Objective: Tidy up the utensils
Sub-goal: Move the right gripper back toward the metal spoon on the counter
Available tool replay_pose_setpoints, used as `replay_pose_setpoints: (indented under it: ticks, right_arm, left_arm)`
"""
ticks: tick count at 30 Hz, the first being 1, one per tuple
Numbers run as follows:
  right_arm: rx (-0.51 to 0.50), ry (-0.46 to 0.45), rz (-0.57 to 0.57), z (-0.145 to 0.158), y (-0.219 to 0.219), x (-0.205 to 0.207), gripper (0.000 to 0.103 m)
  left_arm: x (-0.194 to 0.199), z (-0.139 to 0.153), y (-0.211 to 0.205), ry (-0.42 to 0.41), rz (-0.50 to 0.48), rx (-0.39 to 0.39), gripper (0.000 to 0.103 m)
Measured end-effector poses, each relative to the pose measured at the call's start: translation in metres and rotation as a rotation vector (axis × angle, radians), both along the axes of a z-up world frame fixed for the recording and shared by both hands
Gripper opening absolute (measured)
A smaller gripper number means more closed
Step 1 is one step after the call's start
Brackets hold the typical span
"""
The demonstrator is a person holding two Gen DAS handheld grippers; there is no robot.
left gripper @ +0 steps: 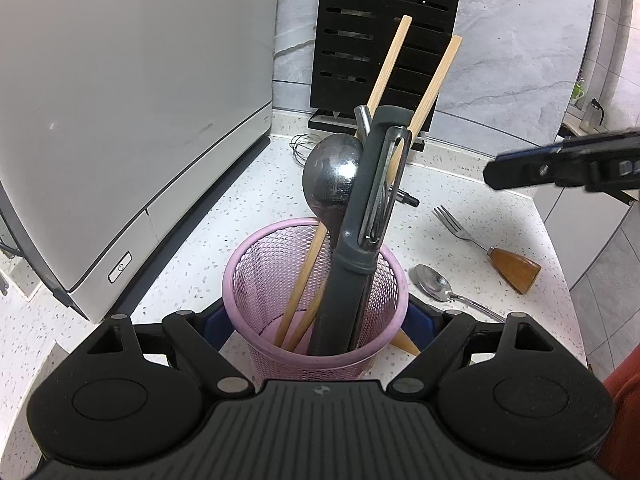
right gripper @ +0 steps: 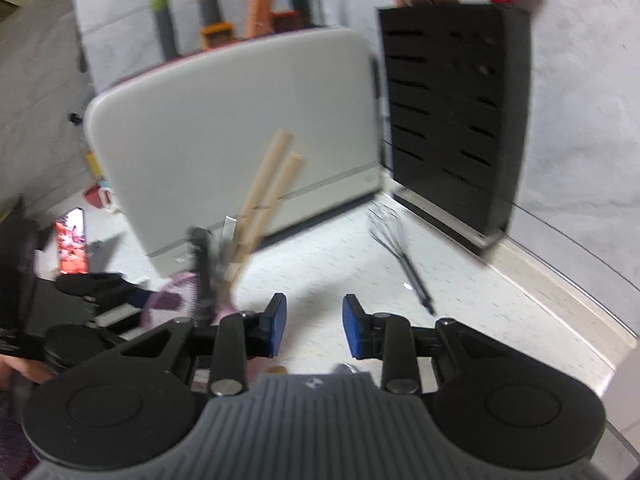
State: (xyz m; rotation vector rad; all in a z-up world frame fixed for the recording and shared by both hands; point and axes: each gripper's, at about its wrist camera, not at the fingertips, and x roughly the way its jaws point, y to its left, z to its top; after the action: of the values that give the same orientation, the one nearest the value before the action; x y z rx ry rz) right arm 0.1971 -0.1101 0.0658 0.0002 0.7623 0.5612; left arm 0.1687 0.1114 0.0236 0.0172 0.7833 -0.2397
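Left wrist view: the left gripper [left gripper: 316, 328] grasps the pink mesh utensil cup [left gripper: 280, 248] at lower centre, its blue pads pressed against the cup's two sides. Standing in the cup are a dark grey peeler [left gripper: 360, 240], a steel ladle [left gripper: 332, 172] and two wooden chopsticks [left gripper: 436, 76] that lean toward the upper right. On the speckled white counter [left gripper: 224, 216] to the right lie a fork with a wooden handle [left gripper: 488, 248] and a steel spoon [left gripper: 436, 284], near each other but apart. A black slotted knife block [left gripper: 384, 40] stands at upper centre beside a grey appliance [left gripper: 120, 120] filling the left; no lettering on it can be read.

Right wrist view, blurred: the right gripper [right gripper: 314, 328] is released, its blue pads apart with only counter between them. A black whisk [right gripper: 400, 256] lies right of centre. The cup sits at lower left.
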Motion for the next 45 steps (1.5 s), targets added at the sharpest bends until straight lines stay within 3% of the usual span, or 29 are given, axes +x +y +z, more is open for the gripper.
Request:
replay_pose_setpoints:
  ticks: [7,18,45]
  right_arm:
    - [-0.102,0.147,-0.021,-0.041,0.003,0.020,0.030]
    - [-0.235,0.265,0.001,-0.079,0.032,0.020,0.030]
    - [-0.296,0.269,-0.028,-0.097,0.040,0.036,0.030]
  left_arm:
    - [-0.002,0.000,0.000,-0.001,0.001,0.000,0.098]
    - [-0.006,0.000,0.001,0.000,-0.008,0.000,0.098]
    - [-0.005,0.000,0.004,-0.002,-0.012,-0.001,0.098]
